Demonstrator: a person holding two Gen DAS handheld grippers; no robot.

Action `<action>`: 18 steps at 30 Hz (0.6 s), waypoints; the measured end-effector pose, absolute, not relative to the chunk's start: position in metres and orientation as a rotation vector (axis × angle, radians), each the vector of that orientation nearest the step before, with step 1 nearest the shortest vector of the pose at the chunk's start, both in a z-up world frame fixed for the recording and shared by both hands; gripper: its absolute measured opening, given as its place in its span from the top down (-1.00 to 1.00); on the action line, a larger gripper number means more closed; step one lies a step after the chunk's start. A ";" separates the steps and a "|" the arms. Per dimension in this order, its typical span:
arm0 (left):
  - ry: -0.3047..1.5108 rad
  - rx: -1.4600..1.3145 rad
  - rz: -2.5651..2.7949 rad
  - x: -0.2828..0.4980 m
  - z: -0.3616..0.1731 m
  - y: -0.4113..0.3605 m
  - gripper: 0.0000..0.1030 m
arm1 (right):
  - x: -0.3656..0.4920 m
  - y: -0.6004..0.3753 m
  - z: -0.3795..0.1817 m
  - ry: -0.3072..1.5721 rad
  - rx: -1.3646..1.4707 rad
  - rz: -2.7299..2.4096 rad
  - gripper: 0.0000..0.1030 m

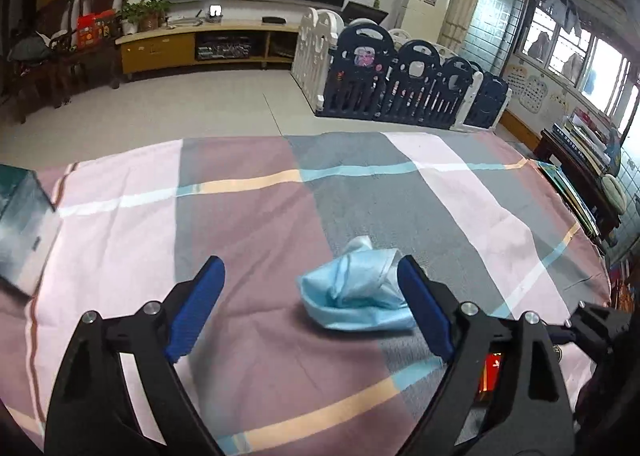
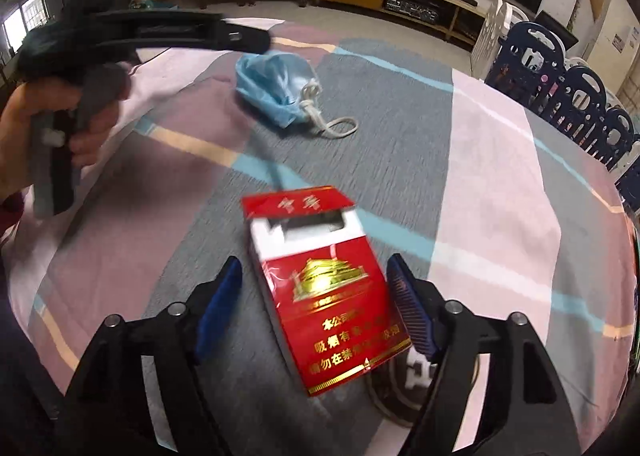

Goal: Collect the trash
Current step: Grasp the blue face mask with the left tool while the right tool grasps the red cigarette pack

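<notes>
A crumpled blue face mask (image 1: pixel 356 292) lies on the plaid tablecloth (image 1: pixel 248 224). It sits between the blue pads of my left gripper (image 1: pixel 310 268), close against the right-hand pad, and the jaws stand wide open. In the right wrist view the mask (image 2: pixel 276 84) shows a white ear loop (image 2: pixel 340 128), with the left gripper (image 2: pixel 248 41) hanging over it, held by a hand (image 2: pixel 24 124). A red cigarette pack (image 2: pixel 328 288), lid flipped open, lies between the fingers of my right gripper (image 2: pixel 314 262), which is open with a gap on the left side.
A dark green box (image 1: pixel 20 224) sits at the table's left edge. Beyond the table are tiled floor, a TV cabinet (image 1: pixel 208 44), a navy and white playpen fence (image 1: pixel 400 84) and a bench stacked with books (image 1: pixel 580 160) on the right.
</notes>
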State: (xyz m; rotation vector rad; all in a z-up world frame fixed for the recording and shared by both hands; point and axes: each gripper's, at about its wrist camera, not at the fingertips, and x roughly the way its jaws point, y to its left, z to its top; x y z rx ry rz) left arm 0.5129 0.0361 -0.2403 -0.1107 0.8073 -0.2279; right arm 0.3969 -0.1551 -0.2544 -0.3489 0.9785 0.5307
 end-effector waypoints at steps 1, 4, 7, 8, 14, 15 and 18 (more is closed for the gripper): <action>0.834 -0.123 -0.248 0.522 -0.247 0.031 -0.62 | 0.393 -0.153 -0.256 0.964 -0.366 0.512 -0.70; 0.909 -0.132 -0.314 0.529 -0.265 0.022 0.24 | 0.393 -0.151 -0.267 0.957 -0.399 0.459 -0.73; 0.884 -0.083 -0.330 0.518 -0.260 0.021 0.60 | 0.403 -0.161 -0.269 0.991 -0.288 0.461 -0.55; 0.873 -0.081 -0.321 0.513 -0.254 0.024 0.64 | 0.403 -0.164 -0.267 0.996 -0.251 0.470 -0.31; 0.827 -0.182 -0.248 0.471 -0.224 0.045 0.74 | 0.375 -0.179 -0.248 0.970 -0.121 0.383 -0.24; 0.805 -0.168 -0.230 0.457 -0.214 0.045 0.74 | 0.368 -0.181 -0.241 0.963 -0.098 0.373 -0.21; 0.757 -0.123 -0.161 0.405 -0.190 0.043 0.74 | 0.328 -0.193 -0.211 0.928 -0.086 0.328 -0.21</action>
